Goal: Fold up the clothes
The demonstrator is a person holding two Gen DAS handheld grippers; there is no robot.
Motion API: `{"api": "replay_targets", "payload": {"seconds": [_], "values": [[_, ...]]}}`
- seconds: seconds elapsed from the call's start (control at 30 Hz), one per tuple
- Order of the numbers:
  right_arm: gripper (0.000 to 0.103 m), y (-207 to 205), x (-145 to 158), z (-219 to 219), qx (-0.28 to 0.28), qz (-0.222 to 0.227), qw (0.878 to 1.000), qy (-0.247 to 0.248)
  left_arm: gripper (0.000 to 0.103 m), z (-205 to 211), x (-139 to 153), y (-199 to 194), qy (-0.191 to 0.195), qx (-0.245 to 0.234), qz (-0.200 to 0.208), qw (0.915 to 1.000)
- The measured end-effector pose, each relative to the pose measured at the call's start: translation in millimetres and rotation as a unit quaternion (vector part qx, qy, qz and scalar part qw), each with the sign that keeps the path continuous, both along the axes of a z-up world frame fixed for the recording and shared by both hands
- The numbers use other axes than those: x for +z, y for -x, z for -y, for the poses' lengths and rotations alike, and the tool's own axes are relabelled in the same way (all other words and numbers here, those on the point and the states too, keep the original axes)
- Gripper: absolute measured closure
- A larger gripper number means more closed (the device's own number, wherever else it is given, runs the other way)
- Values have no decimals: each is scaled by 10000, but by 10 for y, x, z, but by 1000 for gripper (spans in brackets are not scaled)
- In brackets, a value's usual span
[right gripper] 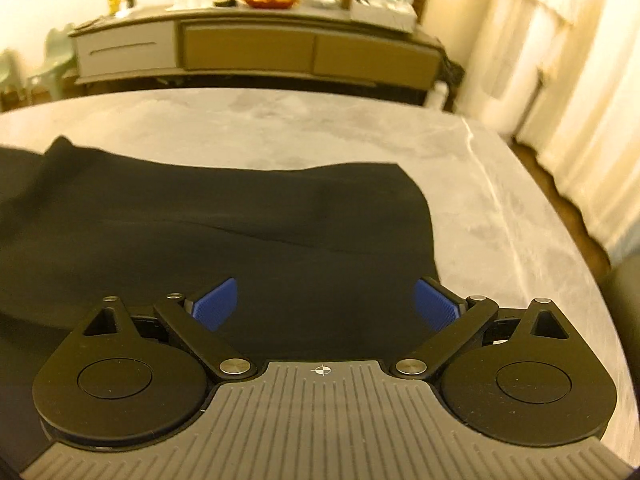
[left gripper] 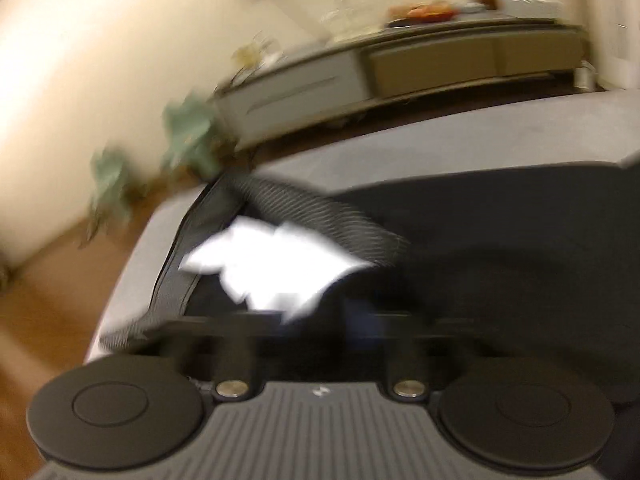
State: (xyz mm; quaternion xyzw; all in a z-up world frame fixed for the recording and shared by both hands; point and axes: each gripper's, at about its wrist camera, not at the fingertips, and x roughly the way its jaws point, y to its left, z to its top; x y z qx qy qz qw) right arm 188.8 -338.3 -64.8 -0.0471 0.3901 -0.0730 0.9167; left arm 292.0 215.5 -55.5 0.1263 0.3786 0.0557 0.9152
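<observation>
A black garment [right gripper: 240, 232] lies spread on the grey bed [right gripper: 360, 132]. My right gripper [right gripper: 325, 306] is open just above its right part, blue pads [right gripper: 216, 304] wide apart and empty. In the blurred left wrist view the same black garment [left gripper: 500, 248] shows its ribbed waistband [left gripper: 320, 212] and a white label [left gripper: 264, 268]. My left gripper [left gripper: 320, 320] hangs close over the waistband; its fingers are lost in blur against the dark cloth.
A long low sideboard [right gripper: 256, 48] with jars, a bowl and a box stands against the far wall. Pale curtains [right gripper: 560, 80] hang at the right. Green stools [left gripper: 188, 136] stand on the wooden floor [left gripper: 48, 300] left of the bed.
</observation>
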Motion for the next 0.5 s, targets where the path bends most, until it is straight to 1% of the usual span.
{"api": "replay_targets", "payload": {"seconds": [0.03,0.07,0.1,0.13,0.17,0.2,0.23,0.27,0.3,0.33,0.37,0.4,0.43,0.47,0.5], "values": [[5,-10,-68,70,5,-4,10000,-92,99,-267,94,3,645,418,130,9970],[5,-29,-146,169,-55,-61,9997,-245,99,-502,197,20,1031,877,289,9904],[5,-47,-224,268,-114,-118,9991,-398,99,-781,291,73,1341,1470,509,9787],[0,-83,-264,344,-251,-164,9980,-555,99,-1080,359,172,1670,2090,718,9609],[1,-131,-277,406,-440,-202,9963,-713,99,-1338,369,311,2045,2592,807,9405],[1,-175,-270,440,-477,-260,9957,-756,98,-1592,377,453,2408,3076,890,9162],[2,-216,-249,456,-411,-331,9960,-721,97,-1798,355,622,2707,3462,929,8934],[2,-234,-237,471,-404,-355,9961,-693,94,-1929,337,775,2838,3748,975,8772],[2,-235,-237,497,-467,-387,9959,-674,90,-2016,336,925,2857,4009,1006,8646],[2,-229,-236,526,-535,-408,9955,-667,84,-2065,351,1062,2891,4160,1021,8561],[2,-224,-229,563,-580,-391,9955,-644,82,-2083,389,1174,3013,4090,1055,8549],[3,-208,-212,588,-615,-364,9959,-552,82,-2044,449,1296,3096,3960,1151,8568],[4,-174,-179,590,-648,-329,9966,-394,77,-1999,508,1414,3167,3816,1240,8595],[5,-138,-133,571,-643,-281,9972,-248,62,-1886,546,1487,3107,3504,1242,8748],[5,-101,-82,542,-612,-227,9978,-121,53,-1772,584,1559,3043,3188,1243,8890]]}}
